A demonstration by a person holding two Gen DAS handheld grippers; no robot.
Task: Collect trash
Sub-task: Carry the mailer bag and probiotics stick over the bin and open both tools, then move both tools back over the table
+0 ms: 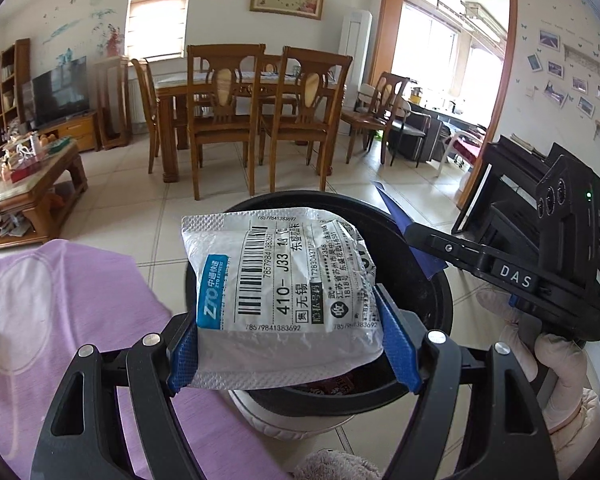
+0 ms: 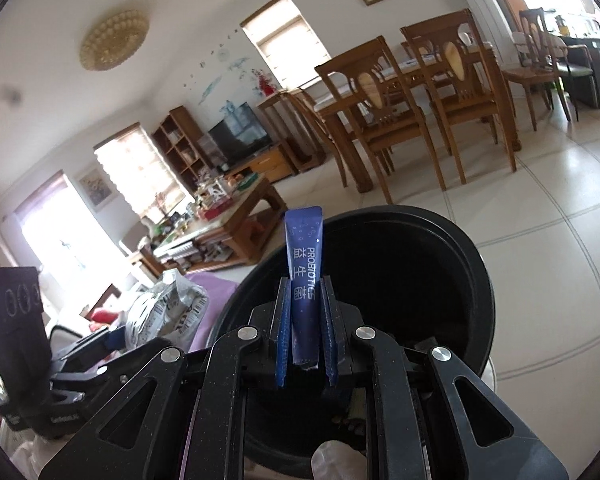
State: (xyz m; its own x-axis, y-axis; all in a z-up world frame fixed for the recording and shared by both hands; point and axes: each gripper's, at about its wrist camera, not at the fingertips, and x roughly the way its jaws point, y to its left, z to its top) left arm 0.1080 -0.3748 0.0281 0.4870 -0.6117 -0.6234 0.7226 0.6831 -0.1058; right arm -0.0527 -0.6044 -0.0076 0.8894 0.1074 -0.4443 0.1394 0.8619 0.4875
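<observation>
My left gripper is shut on a white ZTO courier bag with a barcode label, held over the round black trash bin. My right gripper is shut on a blue probiotics sachet, upright over the same bin. The right gripper also shows in the left wrist view, at the bin's right rim with the sachet. The courier bag shows at the left of the right wrist view.
A purple cloth covers the surface left of the bin. A wooden coffee table with clutter stands at the left. A dining table with chairs stands behind on the tiled floor. Some wrappers lie in the bin.
</observation>
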